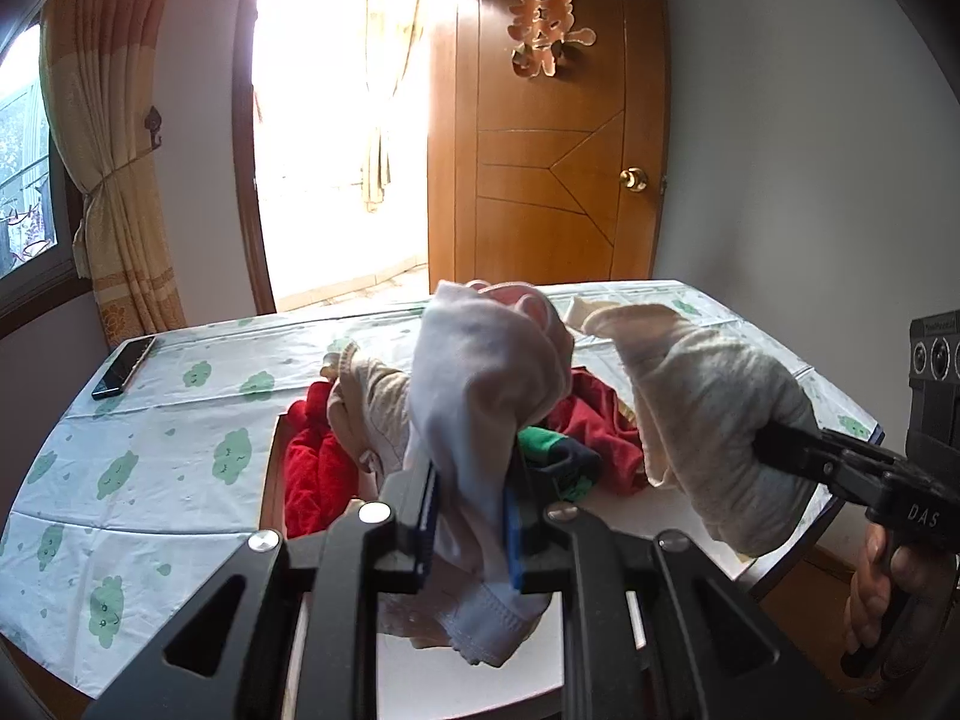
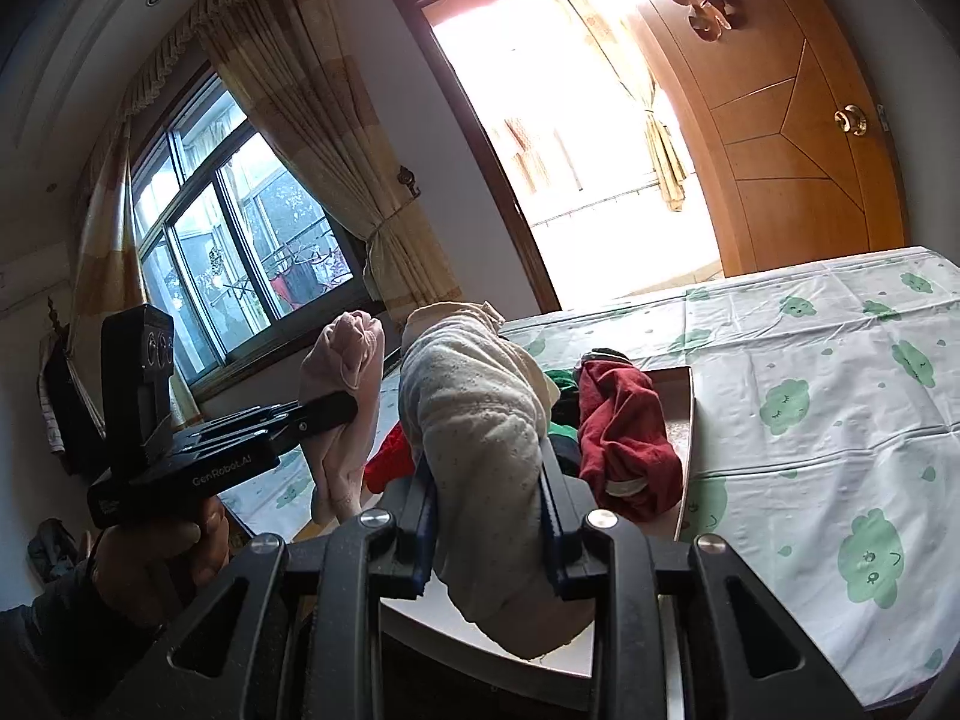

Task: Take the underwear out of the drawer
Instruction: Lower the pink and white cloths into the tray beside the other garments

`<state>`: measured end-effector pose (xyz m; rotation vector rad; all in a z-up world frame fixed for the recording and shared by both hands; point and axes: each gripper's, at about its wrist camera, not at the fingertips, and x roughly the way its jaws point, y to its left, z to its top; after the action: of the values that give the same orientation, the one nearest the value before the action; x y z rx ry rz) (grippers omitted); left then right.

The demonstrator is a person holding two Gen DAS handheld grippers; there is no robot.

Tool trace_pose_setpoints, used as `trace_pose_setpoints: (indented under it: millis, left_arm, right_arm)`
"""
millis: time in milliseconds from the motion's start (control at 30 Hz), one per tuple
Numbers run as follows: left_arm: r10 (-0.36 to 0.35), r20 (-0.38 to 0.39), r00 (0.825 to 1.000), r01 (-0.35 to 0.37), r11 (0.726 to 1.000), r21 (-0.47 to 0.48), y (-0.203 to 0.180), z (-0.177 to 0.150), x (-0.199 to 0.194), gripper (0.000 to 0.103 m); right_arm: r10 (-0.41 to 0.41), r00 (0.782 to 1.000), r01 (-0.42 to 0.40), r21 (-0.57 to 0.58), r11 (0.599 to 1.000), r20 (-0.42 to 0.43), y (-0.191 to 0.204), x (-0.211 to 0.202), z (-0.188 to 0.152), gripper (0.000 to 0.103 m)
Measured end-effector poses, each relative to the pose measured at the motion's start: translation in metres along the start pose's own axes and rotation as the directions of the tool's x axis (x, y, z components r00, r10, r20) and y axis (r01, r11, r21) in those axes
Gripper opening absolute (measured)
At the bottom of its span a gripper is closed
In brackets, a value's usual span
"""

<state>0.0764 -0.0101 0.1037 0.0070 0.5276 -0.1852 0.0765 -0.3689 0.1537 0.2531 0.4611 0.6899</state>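
Above the drawer, my left claw pinches pale underwear, and my right claw pinches a beige pair; more clothes lie inside the drawer.

A: Which garments are lifted?
B: A pale white-pink underwear, bunched and hanging above the drawer; beside it a cream knitted underwear, likewise raised and drooping.
A: And the drawer?
B: Open, white-walled, holding crumpled red garments and a green-navy piece.
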Motion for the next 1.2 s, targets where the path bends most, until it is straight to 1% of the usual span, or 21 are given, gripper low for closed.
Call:
trace_pose_setpoints:
  millis: [133, 267, 433, 633, 767, 933, 1000, 1033, 1100, 1200]
  left_arm:
    - [0.009, -0.008, 1.0, -0.009, 1.0, -0.008, -0.001, 0.012, 0.017, 0.016]
    - [0.02, -0.018, 1.0, -0.02, 1.0, -0.019, 0.001, 0.022, 0.033, 0.016]
    - [0.003, -0.024, 1.0, -0.004, 0.999, -0.049, 0.005, 0.035, 0.051, 0.016]
    - [-0.05, -0.056, 0.997, 0.041, 0.989, -0.143, 0.013, 0.05, 0.076, 0.016]
    - [-0.08, -0.085, 0.993, 0.064, 0.983, -0.175, 0.011, 0.061, 0.093, 0.016]
    - [-0.108, -0.116, 0.987, 0.075, 0.963, -0.259, 0.019, 0.067, 0.114, 0.016]
    - [-0.132, -0.124, 0.984, 0.088, 0.947, -0.309, 0.024, 0.069, 0.124, 0.016]
    - [-0.138, -0.135, 0.981, 0.088, 0.943, -0.321, 0.025, 0.068, 0.13, 0.016]
    - [-0.114, -0.158, 0.981, 0.058, 0.945, -0.323, 0.027, 0.065, 0.14, 0.016]
    - [-0.093, -0.19, 0.977, 0.029, 0.948, -0.317, 0.028, 0.055, 0.153, 0.016]
  right_arm:
    - [-0.024, 1.0, 0.024, 0.043, 0.999, -0.001, -0.011, 0.01, 0.01, 0.031]
    - [-0.053, 0.999, 0.054, 0.058, 0.997, -0.011, -0.017, 0.023, 0.018, 0.031]
    - [-0.081, 0.996, 0.083, 0.079, 0.993, -0.025, -0.022, 0.038, 0.027, 0.031]
    - [-0.117, 0.992, 0.12, 0.067, 0.991, -0.048, -0.017, 0.056, 0.042, 0.032]
    - [-0.142, 0.987, 0.148, 0.081, 0.986, -0.068, -0.019, 0.072, 0.05, 0.032]
    - [-0.196, 0.975, 0.204, 0.07, 0.976, -0.103, -0.019, 0.093, 0.058, 0.032]
    - [-0.208, 0.972, 0.217, 0.072, 0.974, -0.108, -0.019, 0.098, 0.061, 0.032]
    - [-0.215, 0.97, 0.224, 0.073, 0.972, -0.112, -0.019, 0.1, 0.061, 0.032]
    - [-0.229, 0.966, 0.238, 0.061, 0.969, -0.118, -0.018, 0.105, 0.06, 0.032]
    - [-0.254, 0.956, 0.262, 0.037, 0.964, -0.149, -0.018, 0.114, 0.055, 0.033]
